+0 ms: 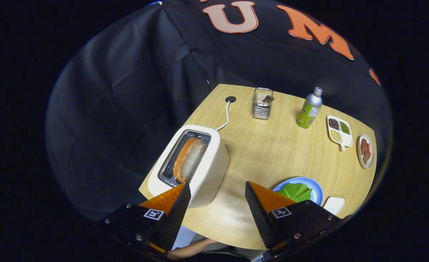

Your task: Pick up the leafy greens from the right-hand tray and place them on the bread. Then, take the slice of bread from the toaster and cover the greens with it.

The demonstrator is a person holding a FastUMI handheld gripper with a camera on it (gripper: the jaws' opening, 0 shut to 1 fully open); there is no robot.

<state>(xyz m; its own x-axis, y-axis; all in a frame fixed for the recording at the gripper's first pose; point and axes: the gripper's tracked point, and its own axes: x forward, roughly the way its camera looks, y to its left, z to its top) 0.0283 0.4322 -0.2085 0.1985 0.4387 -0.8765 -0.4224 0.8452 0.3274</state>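
At the bottom of the frame the gripper (218, 189) hangs above the wooden table (272, 153) with its fingers spread wide, holding nothing. Just ahead of the left finger stands the white toaster (211, 163), its bread slice (189, 158) upright in the slot, long axis running away from the jaws. Lettuce (296, 191) lies on the blue plate (318, 189) beside the right finger.

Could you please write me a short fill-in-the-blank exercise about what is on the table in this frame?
1. The slice of bread stands in the slot of the ____.
2. The leafy greens lie on a ____ plate.
3. The gripper hangs above the table with its fingers ____, nothing between them.
4. The divided dish sits between the small plate and the ____.

Missing words: toaster; blue; open; bottle
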